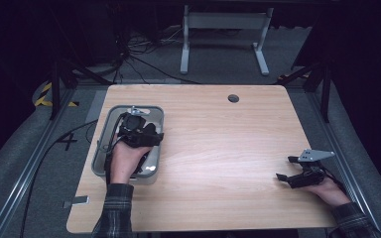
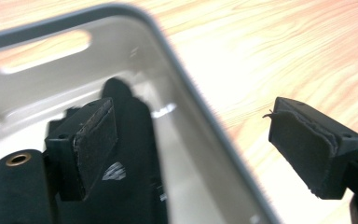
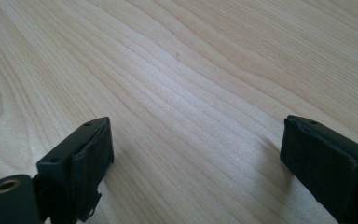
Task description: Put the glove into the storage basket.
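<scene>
My left gripper (image 1: pixel 138 130) hovers over a grey plastic bin (image 1: pixel 101 148) at the table's left side, held in a hand with a plaid sleeve. In the left gripper view its jaws (image 2: pixel 198 140) stand open, one over the bin's inside and one over the table, with the bin's rim (image 2: pixel 182 74) running between them and nothing gripped. A black object (image 2: pixel 135 140) with a small white mark lies in the bin behind one jaw. My right gripper (image 1: pixel 285 167) rests low near the table's right edge. Its jaws (image 3: pixel 200 154) are open over bare wood.
The light wooden table (image 1: pixel 218 134) has a round cable hole (image 1: pixel 233 98) near its far edge. Beyond it, on grey carpet, stand a white desk frame (image 1: pixel 223 29) and loose cables. A cable trails off the table's left side.
</scene>
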### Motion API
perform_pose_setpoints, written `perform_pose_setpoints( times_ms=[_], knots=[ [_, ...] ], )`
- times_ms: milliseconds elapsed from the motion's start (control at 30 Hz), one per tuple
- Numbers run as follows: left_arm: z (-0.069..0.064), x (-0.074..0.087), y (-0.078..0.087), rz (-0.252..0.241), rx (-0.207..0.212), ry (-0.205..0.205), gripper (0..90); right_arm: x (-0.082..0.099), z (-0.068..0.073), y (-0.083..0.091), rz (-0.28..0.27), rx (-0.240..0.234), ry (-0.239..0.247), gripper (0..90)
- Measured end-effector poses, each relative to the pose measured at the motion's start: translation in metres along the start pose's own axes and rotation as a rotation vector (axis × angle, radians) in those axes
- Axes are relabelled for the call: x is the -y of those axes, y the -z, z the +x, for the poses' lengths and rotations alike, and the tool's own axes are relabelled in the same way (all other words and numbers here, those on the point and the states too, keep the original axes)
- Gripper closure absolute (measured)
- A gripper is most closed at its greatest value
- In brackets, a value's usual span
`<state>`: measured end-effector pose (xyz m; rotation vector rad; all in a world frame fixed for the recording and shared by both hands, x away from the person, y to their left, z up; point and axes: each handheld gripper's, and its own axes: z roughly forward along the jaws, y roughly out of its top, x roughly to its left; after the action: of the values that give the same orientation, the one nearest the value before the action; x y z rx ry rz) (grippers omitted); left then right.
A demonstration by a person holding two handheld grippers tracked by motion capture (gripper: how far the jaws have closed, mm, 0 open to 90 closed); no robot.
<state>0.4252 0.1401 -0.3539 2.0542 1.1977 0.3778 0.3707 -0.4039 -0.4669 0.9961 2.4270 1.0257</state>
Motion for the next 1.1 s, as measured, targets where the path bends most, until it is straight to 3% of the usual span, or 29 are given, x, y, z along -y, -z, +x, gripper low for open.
perform_pose_setpoints(
  times_ms=[33, 233, 333, 600, 867, 1100],
  knots=[
    [0.000, 0.000, 0.000, 0.000, 0.000, 0.000, 15.6, 0.000, 0.000, 0.000, 0.000, 0.000, 0.000, 10.1],
    [-0.033, -0.010, -0.011, -0.024, 0.060, -0.044, 15.5, 0.000, 0.000, 0.000, 0.000, 0.000, -0.001, 10.1],
    [-0.041, -0.011, -0.015, -0.027, 0.071, -0.055, 15.4, 0.000, 0.000, 0.000, 0.000, 0.000, 0.000, 10.0],
    [-0.081, -0.014, -0.036, -0.024, 0.135, -0.115, 15.4, 0.000, 0.000, 0.000, 0.000, 0.000, -0.001, 10.0],
    [-0.107, -0.007, -0.055, -0.013, 0.175, -0.147, 15.4, 0.000, 0.000, 0.000, 0.000, 0.000, 0.000, 9.9],
    [-0.121, 0.002, -0.065, -0.018, 0.190, -0.165, 15.3, 0.000, 0.000, 0.000, 0.000, 0.000, -0.001, 10.0]
  ],
)
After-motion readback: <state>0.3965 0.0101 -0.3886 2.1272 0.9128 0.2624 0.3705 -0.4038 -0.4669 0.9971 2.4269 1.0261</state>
